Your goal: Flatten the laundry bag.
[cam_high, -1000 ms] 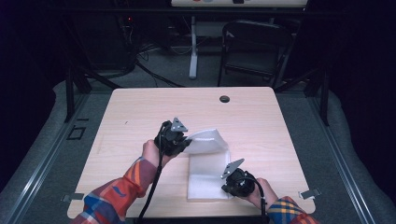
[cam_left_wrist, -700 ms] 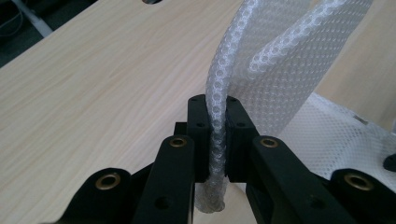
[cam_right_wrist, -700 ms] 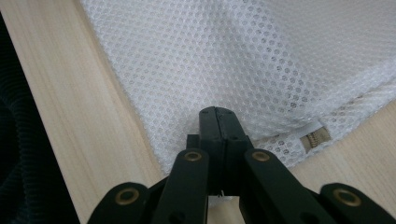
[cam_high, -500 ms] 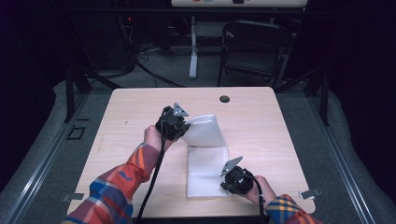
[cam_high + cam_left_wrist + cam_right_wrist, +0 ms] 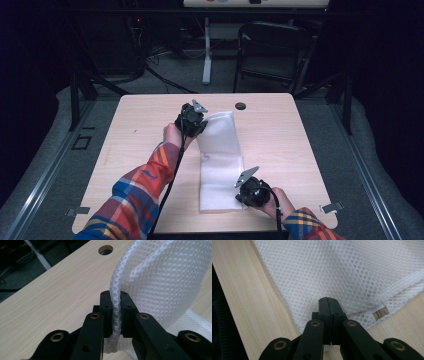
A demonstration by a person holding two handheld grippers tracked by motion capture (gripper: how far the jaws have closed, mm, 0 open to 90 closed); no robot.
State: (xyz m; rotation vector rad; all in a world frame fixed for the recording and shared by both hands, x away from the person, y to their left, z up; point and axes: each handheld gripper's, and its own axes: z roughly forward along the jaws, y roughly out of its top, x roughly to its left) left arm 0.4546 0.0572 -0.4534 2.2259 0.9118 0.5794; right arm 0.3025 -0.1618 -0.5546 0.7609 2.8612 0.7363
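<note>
Right gripper view: right tongs (image 5: 329, 305) and left tongs (image 5: 116, 307) each clamped on mesh bag (image 5: 220, 150), zipper (image 5: 380, 313) half-hidden.

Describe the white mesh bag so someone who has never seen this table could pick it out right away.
On the light wooden table, look near the middle, between the two hands. The white mesh bag lies there as a long strip, its far end lifted by the left gripper and its near corner pinched by the right gripper. It is the only soft white thing there, with honeycomb netting and a small zipper.
</note>
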